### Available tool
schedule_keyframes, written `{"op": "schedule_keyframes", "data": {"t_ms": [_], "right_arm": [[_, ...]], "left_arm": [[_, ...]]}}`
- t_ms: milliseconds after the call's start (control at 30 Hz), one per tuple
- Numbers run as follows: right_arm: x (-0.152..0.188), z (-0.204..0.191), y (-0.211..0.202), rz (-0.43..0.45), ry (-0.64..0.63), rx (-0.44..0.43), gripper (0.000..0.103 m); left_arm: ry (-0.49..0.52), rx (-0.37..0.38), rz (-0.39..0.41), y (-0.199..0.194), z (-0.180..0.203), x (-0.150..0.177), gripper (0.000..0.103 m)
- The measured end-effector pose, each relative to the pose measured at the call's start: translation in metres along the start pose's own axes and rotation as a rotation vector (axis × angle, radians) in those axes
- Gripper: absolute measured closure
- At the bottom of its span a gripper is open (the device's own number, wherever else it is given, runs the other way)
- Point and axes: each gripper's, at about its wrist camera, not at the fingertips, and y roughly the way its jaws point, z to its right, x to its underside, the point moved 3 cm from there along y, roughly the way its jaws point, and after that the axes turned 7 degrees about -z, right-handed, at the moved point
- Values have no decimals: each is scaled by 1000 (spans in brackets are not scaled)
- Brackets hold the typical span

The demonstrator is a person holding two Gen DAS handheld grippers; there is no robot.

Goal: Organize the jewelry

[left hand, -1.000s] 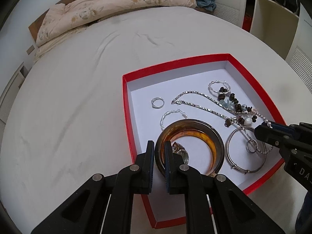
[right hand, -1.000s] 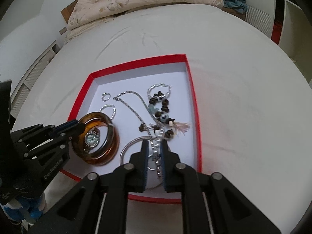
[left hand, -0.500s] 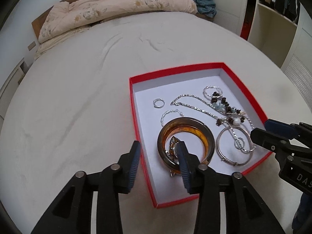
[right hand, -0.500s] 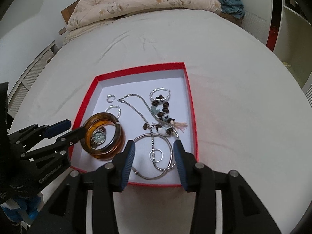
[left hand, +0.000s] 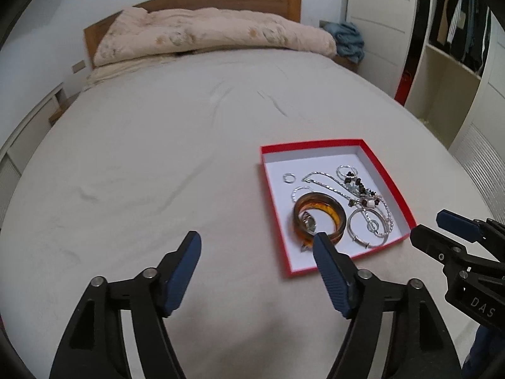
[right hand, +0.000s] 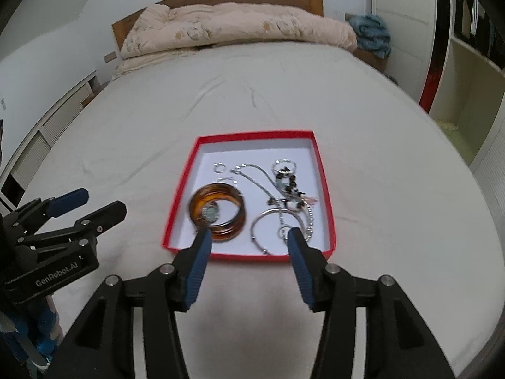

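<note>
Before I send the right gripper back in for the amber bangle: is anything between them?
Nothing visible: the open right gripper faces the amber bangle across only the red tray's low near rim.

I see the red-walled, white-floored tray [left hand: 383,170] lying flat on the bed, all jewelry inside it. Amber bangle [left hand: 328,210] lies flat near the tray's front left, a small watch [right hand: 210,212] within its ring. To its right lies a thin silver bangle [left hand: 355,232], a silver chain [left hand: 328,184] crossing over it. A dark beaded strand [right hand: 288,186] lies toward the right wall. A small silver ring [left hand: 288,178] sits apart, toward the back left.
</note>
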Motion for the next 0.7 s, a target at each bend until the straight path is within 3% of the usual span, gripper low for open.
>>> {"op": "schedule_keyframes", "data": {"t_ms": [267,700], "right_arm": [[28,-62,-57,80,-93,44,43],[81,-134,-129,194,-166,51,37]], "left_arm": [[-54,-20,45,-68,-43,41,17],[-115,-80,132,-165,-91,114,17]]}}
